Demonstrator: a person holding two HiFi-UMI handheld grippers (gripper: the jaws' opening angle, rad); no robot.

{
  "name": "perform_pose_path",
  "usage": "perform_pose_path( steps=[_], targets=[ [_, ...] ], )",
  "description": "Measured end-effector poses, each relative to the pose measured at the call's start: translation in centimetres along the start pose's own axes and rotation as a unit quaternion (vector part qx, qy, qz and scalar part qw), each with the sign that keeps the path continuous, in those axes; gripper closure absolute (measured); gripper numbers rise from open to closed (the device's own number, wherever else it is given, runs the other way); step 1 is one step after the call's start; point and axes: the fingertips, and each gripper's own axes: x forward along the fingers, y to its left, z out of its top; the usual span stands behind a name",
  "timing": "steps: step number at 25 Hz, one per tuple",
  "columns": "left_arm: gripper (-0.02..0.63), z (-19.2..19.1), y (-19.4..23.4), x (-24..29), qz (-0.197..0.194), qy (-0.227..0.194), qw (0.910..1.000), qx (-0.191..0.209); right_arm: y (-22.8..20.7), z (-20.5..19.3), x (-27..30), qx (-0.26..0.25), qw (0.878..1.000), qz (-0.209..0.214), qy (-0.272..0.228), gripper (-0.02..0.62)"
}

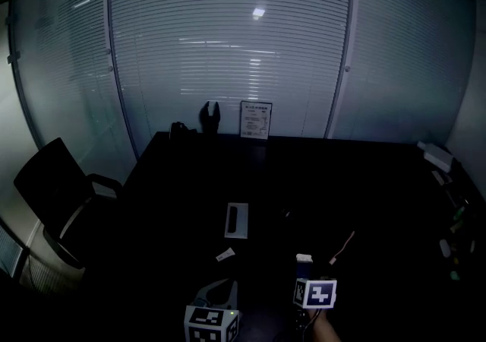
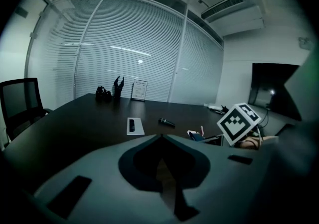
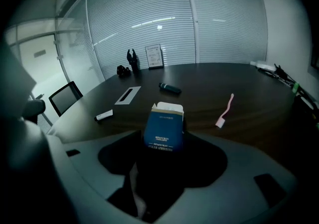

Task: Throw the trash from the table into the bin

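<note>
- Right gripper [image 3: 164, 142], nearest the lens: I am closing its jaws partway on a small blue box [image 3: 163, 124], with a pad pressing on each side of the box.
- I am holding the box over the near edge of the dark table [image 3: 259, 118], just ahead of me. No view settles whether it is clear of the tabletop.
- The box's long axis is running along the jaws and pointing away from me. Its opened flap end is leading and its printed face is turning back toward the gripper's camera.
- Left gripper [image 2: 160, 138]: I am keeping its jaw tips together with nothing between them, low beside the right one.
- Progress, as I am judging it: one piece of trash is in hand but not yet binned, so the task is only beginning.
- A pink toothbrush [image 3: 224, 110] and a white marker [image 3: 104, 115] are lying well apart on the table, waiting for later trips if they count as trash.
- The bin is not showing in any view, so I am unable to give its direction.
</note>
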Motion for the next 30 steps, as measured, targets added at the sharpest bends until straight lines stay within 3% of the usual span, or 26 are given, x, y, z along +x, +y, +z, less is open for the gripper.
perform_pose_path(
  steps=[7, 15, 21, 30],
  targets=[
    [0.606, 0.1, -9.1, 0.4, -0.061, -0.001, 0.9974, 0.038, -4.3, 0.0, -8.5, 0.008, 0.998, 0.004, -0.063, 0.327],
    [0.606, -2.3, -23.8, 0.2, -0.141, 0.004, 0.9868, 0.08, -13.8, -4.5, -19.8, 0.022, 0.993, -0.04, -0.111, 0.328],
    [0.606, -5.7, -36.2, -1.3, -0.198, 0.01, 0.9743, 0.107, -22.1, -11.1, -28.3, 0.03, 0.989, -0.083, -0.122, 0.328],
    [0.606, -14.6, -52.5, -5.2, -0.259, 0.039, 0.9576, 0.12, -33.3, -25.3, -38.3, 0.05, 0.986, -0.121, -0.101, 0.328]
  ],
)
